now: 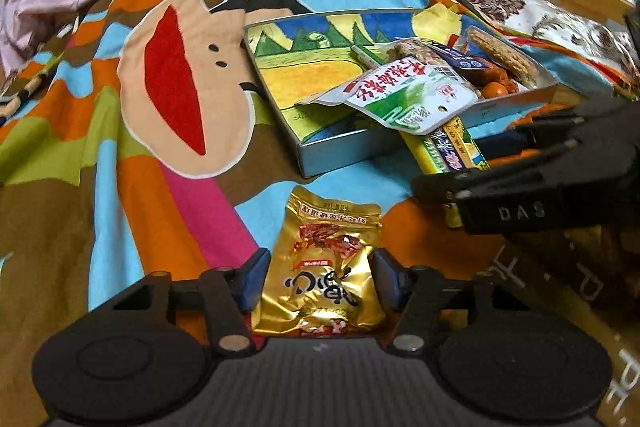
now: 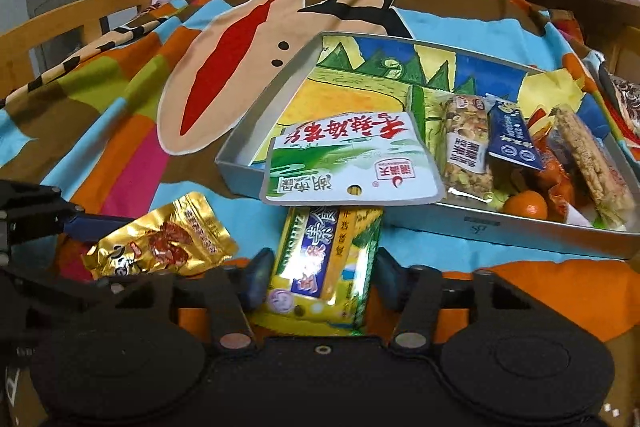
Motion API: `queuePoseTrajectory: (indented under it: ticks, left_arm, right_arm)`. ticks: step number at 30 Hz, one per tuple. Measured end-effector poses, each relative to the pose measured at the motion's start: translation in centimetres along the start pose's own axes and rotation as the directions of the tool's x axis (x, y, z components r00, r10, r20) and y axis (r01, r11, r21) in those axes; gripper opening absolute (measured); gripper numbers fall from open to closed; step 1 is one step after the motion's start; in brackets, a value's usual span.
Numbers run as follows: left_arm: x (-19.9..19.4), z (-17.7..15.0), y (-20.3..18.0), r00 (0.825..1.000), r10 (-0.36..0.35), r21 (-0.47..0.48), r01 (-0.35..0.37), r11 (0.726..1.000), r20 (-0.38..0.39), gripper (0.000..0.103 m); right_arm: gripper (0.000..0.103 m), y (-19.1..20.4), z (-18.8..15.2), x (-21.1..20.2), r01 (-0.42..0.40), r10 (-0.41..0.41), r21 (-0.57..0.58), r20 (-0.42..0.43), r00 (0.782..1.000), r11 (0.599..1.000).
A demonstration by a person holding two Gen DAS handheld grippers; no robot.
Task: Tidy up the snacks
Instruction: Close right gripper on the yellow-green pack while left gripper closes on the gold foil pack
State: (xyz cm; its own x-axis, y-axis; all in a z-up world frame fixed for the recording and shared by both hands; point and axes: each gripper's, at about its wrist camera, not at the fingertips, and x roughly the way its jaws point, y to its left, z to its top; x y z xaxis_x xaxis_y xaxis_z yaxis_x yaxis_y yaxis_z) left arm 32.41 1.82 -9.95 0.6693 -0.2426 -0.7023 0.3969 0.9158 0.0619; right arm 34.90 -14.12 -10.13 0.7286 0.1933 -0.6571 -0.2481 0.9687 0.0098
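Gold foil packet (image 1: 320, 267) pinched between left gripper (image 1: 318, 277) pads; yellow-green packet (image 2: 326, 263) clamped in right gripper (image 2: 318, 281).

Both packets flat on patterned bedspread (image 1: 120, 187), just in front of metal tray (image 1: 340, 149). White-green pouch (image 2: 352, 163) draped over tray's near rim, overlapping yellow-green packet's far end. Bars, blue sachet, orange fruit (image 2: 525, 205) packed at tray's right end.

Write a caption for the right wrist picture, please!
Right gripper closes on a yellow-green snack pack lying before the snack-filled tray.
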Motion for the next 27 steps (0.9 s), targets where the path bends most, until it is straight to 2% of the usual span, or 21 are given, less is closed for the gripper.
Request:
queuePoseTrajectory:
  ticks: [4,7,9,14,20,24,27]
  left_arm:
    - [-0.1,0.4,-0.2,1.0,-0.006,-0.043,0.005,0.999,-0.021,0.058]
    - [0.1,0.5,-0.2,1.0,0.0,-0.06,-0.002,0.998,-0.029,0.059]
    - [0.2,0.4,-0.3,1.0,0.006,-0.055,-0.008,0.998,-0.03,0.061]
    - [0.3,0.5,-0.8,0.999,0.025,-0.035,-0.026,0.999,-0.036,0.059]
    - [-0.3,0.7,-1.2,0.998,0.029,-0.047,-0.032,0.998,-0.056,0.058]
    - [-0.5,1.0,-1.3,0.996,0.041,-0.111,-0.05,0.993,-0.084,0.058]
    - [-0.6,1.3,-1.8,0.995,0.046,-0.116,-0.056,0.992,-0.089,0.057]
  right_arm:
    - [0.055,-0.6,-0.4,-0.6,-0.007,0.007,0.009,0.003,1.0,1.0]
    - [0.064,-0.7,-0.3,-0.3,-0.009,0.009,0.02,0.012,1.0,1.0]
    - [0.064,-0.6,-0.2,-0.2,-0.016,0.016,0.014,0.023,1.0,1.0]
    - [0.053,-0.9,-0.5,-0.1,-0.015,0.015,-0.002,0.016,1.0,1.0]
    - [0.051,-1.6,-0.8,-1.4,-0.021,0.021,-0.007,0.011,1.0,1.0]
    - [0.05,-2.1,-1.1,-2.2,-0.025,0.025,0.0,0.006,1.0,1.0]
    - [0.05,-2.5,-1.2,-2.8,-0.03,0.03,-0.007,0.012,0.999,1.0]
